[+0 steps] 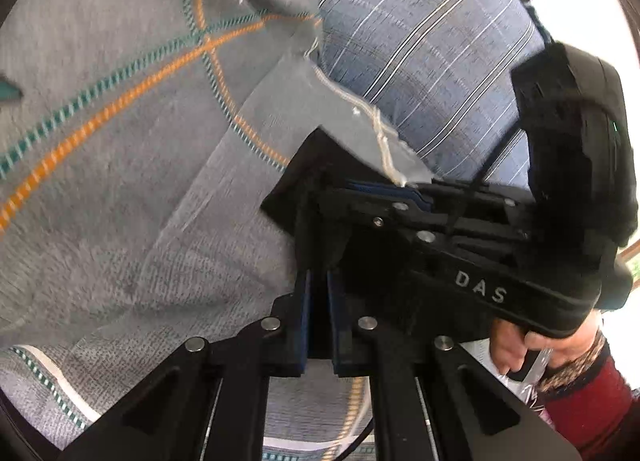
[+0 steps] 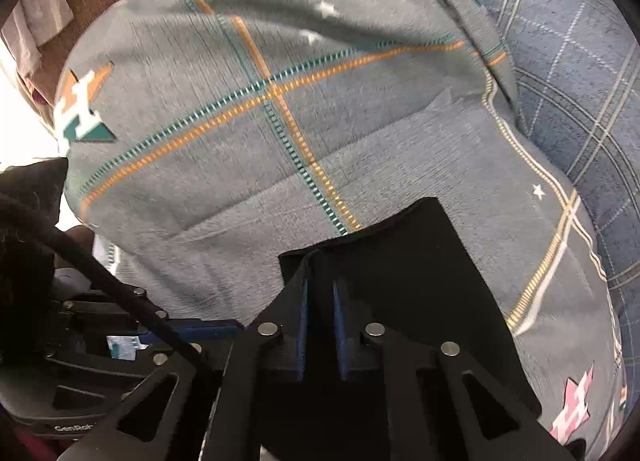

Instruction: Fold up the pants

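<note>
Item: pants (image 2: 248, 109), one pair. Grey, soft brushed fabric, crossed by stitched lines of teal and orange in a wide check; scattered small white stars, and larger star patches in orange, teal and pink. State: partly folded, one layer lying over another with a fold edge running across. A pale inner hem edge (image 1: 372, 121) shows, turned up. Location: spread on blue checked bedding (image 2: 580, 109).
</note>
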Demonstrator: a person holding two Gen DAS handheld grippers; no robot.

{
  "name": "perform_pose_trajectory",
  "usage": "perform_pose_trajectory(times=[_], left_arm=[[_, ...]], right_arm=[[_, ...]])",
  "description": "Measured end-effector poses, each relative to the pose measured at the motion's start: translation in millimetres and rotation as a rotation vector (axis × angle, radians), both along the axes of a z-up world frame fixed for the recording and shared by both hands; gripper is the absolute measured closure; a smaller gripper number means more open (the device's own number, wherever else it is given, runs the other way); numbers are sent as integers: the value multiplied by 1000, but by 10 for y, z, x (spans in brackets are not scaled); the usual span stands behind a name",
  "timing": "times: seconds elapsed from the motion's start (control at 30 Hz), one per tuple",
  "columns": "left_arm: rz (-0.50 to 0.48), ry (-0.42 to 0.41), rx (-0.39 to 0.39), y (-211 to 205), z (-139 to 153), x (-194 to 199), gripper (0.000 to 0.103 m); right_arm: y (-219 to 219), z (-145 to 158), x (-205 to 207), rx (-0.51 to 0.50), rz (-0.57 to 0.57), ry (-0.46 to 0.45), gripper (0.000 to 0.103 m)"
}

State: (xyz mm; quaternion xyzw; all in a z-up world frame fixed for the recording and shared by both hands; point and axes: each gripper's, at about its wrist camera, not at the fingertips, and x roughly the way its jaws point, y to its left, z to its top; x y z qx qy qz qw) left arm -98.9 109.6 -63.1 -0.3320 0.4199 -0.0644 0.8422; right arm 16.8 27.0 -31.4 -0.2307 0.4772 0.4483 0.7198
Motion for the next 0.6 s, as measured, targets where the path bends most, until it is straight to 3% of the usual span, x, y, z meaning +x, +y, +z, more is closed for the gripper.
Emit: perform_pose_trajectory(times=[0.07, 0.23, 0.33, 0.47, 0.57, 0.6], left_arm=[[-4, -27, -19, 38, 114, 57, 95], [22, -46, 20, 129, 227, 397, 95], [63, 17, 14, 227, 47, 657, 94], [91, 101, -34, 341, -174, 676, 93], [105, 85, -25, 385, -101, 493, 82], [113, 78, -15, 406, -50, 426, 80]], right_arm=[[-47, 131, 20, 32, -25, -19, 92], [-38, 379, 321, 94, -135, -51, 94], [103, 286, 572, 74, -189, -29, 94], [174, -113, 815, 9, -262, 52, 89], [55, -113, 813, 41, -321, 41, 55], [-52, -27, 775, 69, -343, 15, 34]])
